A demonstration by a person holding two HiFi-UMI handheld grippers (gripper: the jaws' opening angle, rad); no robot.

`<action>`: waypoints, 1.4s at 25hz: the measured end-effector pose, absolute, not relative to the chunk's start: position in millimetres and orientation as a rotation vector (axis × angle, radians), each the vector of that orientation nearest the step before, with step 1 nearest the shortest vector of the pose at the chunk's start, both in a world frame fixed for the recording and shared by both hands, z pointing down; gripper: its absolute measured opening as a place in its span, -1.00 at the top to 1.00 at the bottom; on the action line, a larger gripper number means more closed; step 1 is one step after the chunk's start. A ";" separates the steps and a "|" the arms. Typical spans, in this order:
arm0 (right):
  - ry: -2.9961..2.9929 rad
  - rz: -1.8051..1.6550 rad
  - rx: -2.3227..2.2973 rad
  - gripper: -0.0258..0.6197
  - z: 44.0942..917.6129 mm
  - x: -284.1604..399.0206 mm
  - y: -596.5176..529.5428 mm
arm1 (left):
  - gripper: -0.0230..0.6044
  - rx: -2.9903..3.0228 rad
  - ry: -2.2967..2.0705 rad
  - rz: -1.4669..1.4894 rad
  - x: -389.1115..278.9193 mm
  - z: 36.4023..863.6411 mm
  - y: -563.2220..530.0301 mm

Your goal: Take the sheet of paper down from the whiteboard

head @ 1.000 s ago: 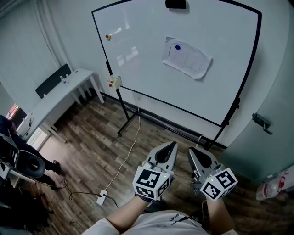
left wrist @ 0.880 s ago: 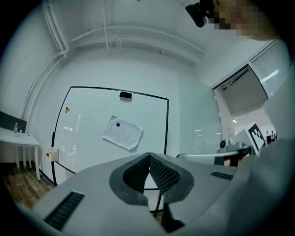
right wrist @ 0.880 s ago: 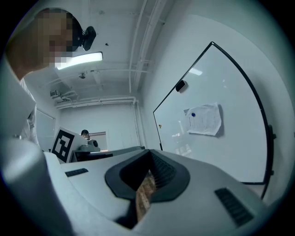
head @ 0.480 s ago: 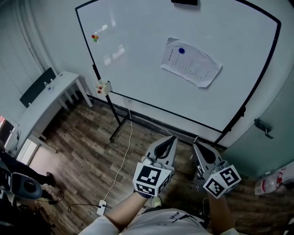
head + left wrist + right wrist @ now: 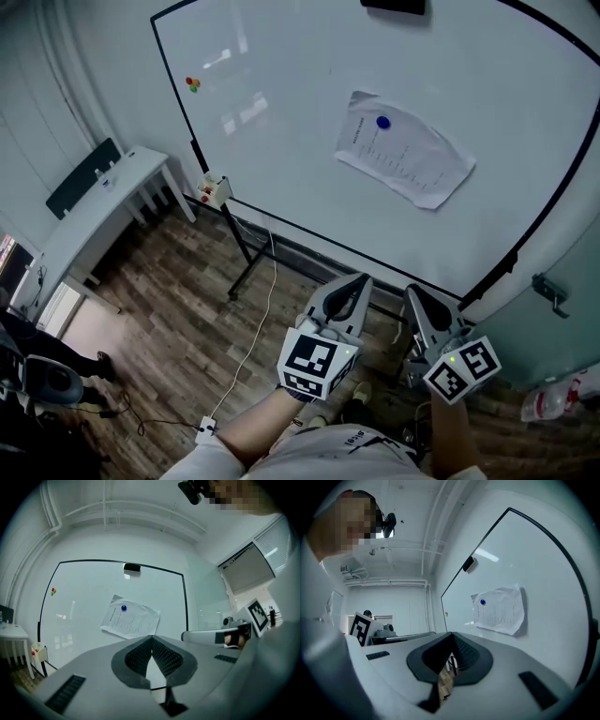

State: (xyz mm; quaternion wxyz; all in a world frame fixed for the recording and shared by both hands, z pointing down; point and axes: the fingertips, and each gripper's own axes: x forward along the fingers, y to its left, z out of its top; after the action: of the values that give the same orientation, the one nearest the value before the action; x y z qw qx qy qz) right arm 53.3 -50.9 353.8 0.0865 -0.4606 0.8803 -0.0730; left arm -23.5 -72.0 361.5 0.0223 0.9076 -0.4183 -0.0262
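Observation:
A printed sheet of paper (image 5: 405, 160) hangs on the whiteboard (image 5: 281, 112), pinned near its top by a blue magnet (image 5: 382, 122). The sheet also shows in the left gripper view as paper (image 5: 130, 623) and in the right gripper view as paper (image 5: 498, 609). My left gripper (image 5: 362, 278) is held low in front of the board, shut and empty. My right gripper (image 5: 412, 291) sits beside it, also shut with nothing in it. Both point at the board, well short of the sheet.
A black eraser (image 5: 392, 6) sits at the board's top edge. Small coloured magnets (image 5: 193, 84) are at the upper left, a small box (image 5: 214, 190) hangs on the board's left post. A white desk (image 5: 94, 220) stands left, a cable (image 5: 253, 328) runs over the wood floor.
I have moved closer to the whiteboard with both grippers; the board and the sheet look larger and have shifted right in the head view. Both grippers stay shut.

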 end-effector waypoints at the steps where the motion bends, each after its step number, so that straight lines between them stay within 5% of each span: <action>1: 2.624 -0.209 -1.357 0.88 350.1 57.1 -60.9 | 0.89 2.815 -1.308 -0.079 -19.3 358.2 -80.9; 17: 2.712 0.076 -1.219 0.88 288.6 111.3 -187.6 | 0.88 2.796 -1.607 -0.107 27.3 312.6 -219.5; 32: 2.710 0.800 -1.594 0.87 192.1 117.4 -256.9 | 0.88 2.924 -1.681 -0.260 25.0 255.7 -326.4; 35: 2.743 0.820 -1.681 0.73 196.0 109.8 -265.6 | 0.80 2.944 -1.674 -0.258 26.4 252.3 -338.8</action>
State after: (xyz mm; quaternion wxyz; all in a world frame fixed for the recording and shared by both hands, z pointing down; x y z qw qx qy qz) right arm 109.8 -265.6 196.0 -0.0890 -0.5043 0.8230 0.2459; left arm 26.4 -338.8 252.3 -0.1271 0.8598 -0.4888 -0.0754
